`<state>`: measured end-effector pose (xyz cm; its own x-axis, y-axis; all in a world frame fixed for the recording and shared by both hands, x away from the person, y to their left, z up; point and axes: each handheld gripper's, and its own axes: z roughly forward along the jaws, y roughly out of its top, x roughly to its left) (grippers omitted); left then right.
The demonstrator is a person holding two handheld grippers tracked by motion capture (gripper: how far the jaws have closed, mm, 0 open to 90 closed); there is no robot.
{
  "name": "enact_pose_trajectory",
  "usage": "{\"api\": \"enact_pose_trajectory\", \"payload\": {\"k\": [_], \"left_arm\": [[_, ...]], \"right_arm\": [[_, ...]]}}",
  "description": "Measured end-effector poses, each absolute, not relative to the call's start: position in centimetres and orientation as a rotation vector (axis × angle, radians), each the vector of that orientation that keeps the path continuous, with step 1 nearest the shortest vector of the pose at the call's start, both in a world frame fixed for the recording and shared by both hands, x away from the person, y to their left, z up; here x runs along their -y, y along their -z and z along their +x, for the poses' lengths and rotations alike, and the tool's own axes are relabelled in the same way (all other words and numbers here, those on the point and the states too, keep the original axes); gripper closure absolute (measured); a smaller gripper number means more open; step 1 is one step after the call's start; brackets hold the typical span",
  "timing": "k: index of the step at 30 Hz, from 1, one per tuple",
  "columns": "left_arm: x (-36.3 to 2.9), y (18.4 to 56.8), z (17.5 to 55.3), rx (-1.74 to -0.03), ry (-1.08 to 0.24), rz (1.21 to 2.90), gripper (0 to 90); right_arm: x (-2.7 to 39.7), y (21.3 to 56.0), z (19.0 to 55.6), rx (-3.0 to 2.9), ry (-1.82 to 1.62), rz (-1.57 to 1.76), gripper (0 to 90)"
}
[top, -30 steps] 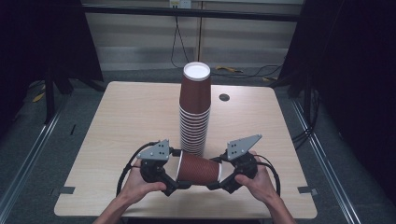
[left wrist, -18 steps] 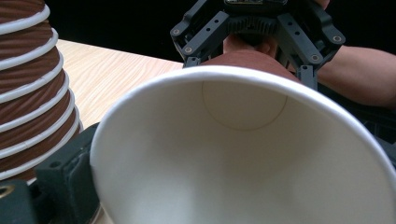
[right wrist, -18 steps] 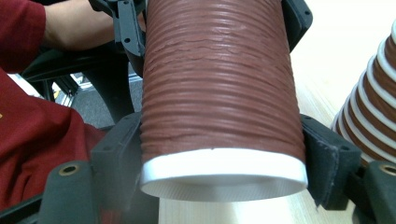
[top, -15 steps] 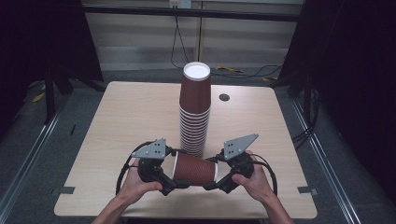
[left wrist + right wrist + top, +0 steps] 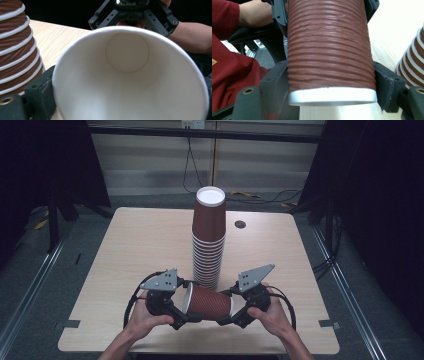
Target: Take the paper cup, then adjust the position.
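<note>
A brown ribbed paper cup (image 5: 209,301) lies on its side above the near edge of the table (image 5: 125,250), just in front of the foot of the tall stack of cups (image 5: 208,240). The left gripper (image 5: 179,312) has its jaws at the cup's open rim, and they have just been closing with the rim between them; its own view looks straight into the cup (image 5: 130,75), whose white inside is empty. The right gripper (image 5: 231,316) clamps the cup's base end, pads pressed on the ribbed wall (image 5: 329,50). The top cup of the stack stands bottom up. A small dark disc (image 5: 240,224) lies right of the stack. No writing is readable.
</note>
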<state>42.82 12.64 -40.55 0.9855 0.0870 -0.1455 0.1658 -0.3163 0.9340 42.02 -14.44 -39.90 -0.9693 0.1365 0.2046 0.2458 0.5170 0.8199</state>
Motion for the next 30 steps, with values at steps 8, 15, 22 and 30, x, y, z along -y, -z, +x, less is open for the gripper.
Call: {"api": "enact_pose_trajectory", "payload": {"k": [8,15,22,30], "left_arm": [[-12.8,40.3,42.7,-0.173,0.071,1.911,7.3],[-13.3,40.2,43.0,-0.200,0.054,1.923,8.0],[-14.1,40.1,43.3,-0.233,0.035,1.940,7.9],[-14.9,40.3,43.6,-0.281,0.018,1.987,7.9]], "right_arm": [[14.1,40.2,41.8,2.668,1.445,-0.334,21.9],[14.7,40.3,41.7,2.687,1.463,-0.376,15.1],[16.1,39.9,41.7,2.670,1.536,-0.447,13.5],[17.7,39.5,41.9,2.647,1.630,-0.537,13.5]]}}
